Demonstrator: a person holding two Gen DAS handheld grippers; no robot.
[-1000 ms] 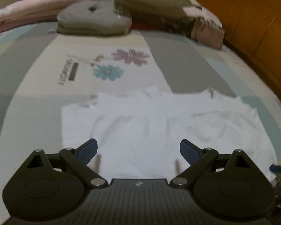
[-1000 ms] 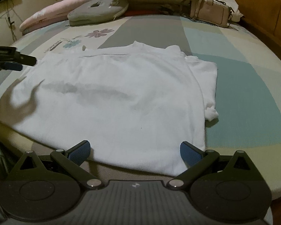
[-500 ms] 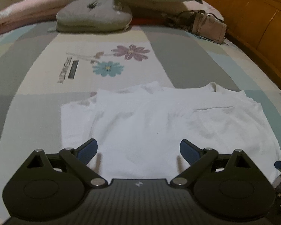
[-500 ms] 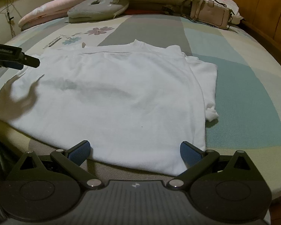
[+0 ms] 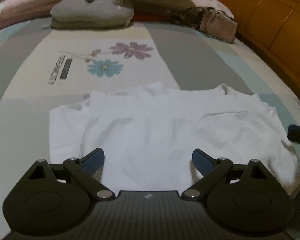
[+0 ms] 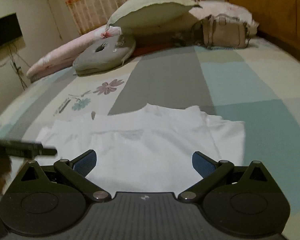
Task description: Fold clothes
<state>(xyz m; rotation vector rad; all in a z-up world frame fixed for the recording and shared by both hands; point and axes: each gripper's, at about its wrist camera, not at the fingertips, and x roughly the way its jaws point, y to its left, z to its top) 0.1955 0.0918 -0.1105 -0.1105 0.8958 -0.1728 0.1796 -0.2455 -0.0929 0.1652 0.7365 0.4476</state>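
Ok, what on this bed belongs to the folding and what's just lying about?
For the job:
- white T-shirt, spread on the bedsheet
- left claw, open, empty
- right claw, open, empty

Lying about:
- grey cushion
- beige handbag
- pillows
- pink quilt

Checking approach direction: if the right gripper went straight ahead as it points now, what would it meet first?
Likely the white shirt spread on the bed; the open right gripper hovers above its near edge, though height is unclear.
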